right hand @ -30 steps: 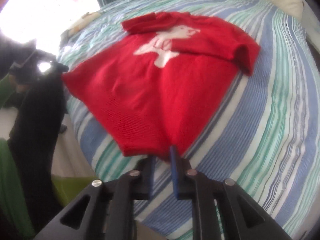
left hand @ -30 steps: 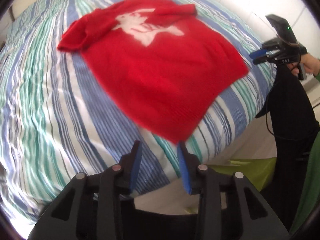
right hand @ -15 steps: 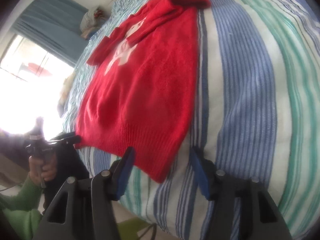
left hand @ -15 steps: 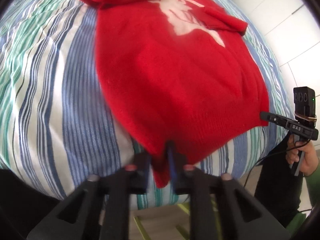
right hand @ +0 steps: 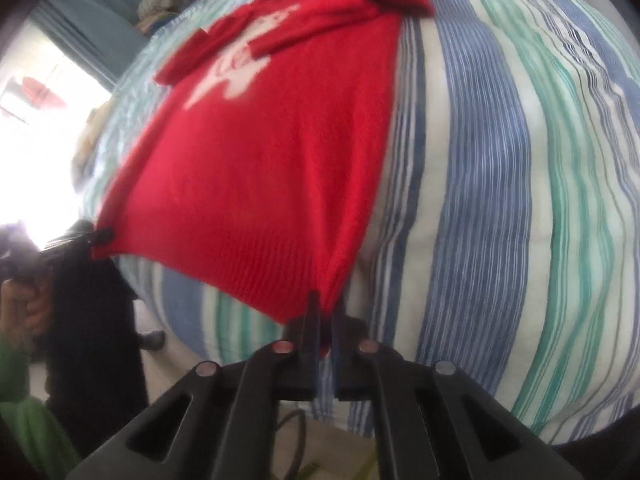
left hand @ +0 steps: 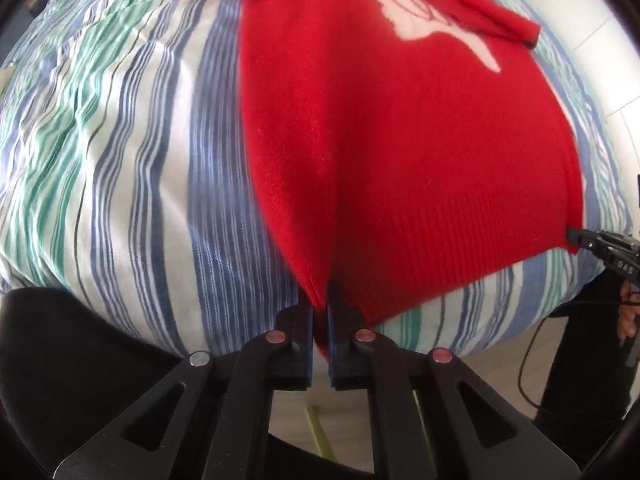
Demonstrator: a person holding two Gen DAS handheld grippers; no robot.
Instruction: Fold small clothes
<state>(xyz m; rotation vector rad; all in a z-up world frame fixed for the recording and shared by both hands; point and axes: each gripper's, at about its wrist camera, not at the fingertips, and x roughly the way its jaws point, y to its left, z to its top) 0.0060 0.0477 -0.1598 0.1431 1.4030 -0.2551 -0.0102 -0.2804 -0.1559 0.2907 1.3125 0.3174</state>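
Garment: red knitted sweater (left hand: pixel 400 152) with a white figure on the chest and a ribbed hem, lying flat on the bed, hem at the bed's near edge, collar end toward the far side
Sleeves: both folded inward across the chest, partly covering the white figure
Support: bed with a blue, green and white striped cover (left hand: pixel 132 152), cover lightly rumpled away from the sweater
Left gripper (left hand: pixel 320 320): black two-finger claw with blue pads, jaws pressed together on one bottom corner of the sweater hem, a pinch of red knit between the pads
Right gripper (right hand: pixel 325 320): same make, jaws closed on the opposite bottom corner of the hem; view is blurred, so the depth of the bite is uncertain
Hem: stretched between the two claws along the bed's near edge
Person: hand (right hand: pixel 24 304) on the left gripper's handle, green sleeve below it
Background: blue curtain (right hand: pixel 100 28) beside a bright window
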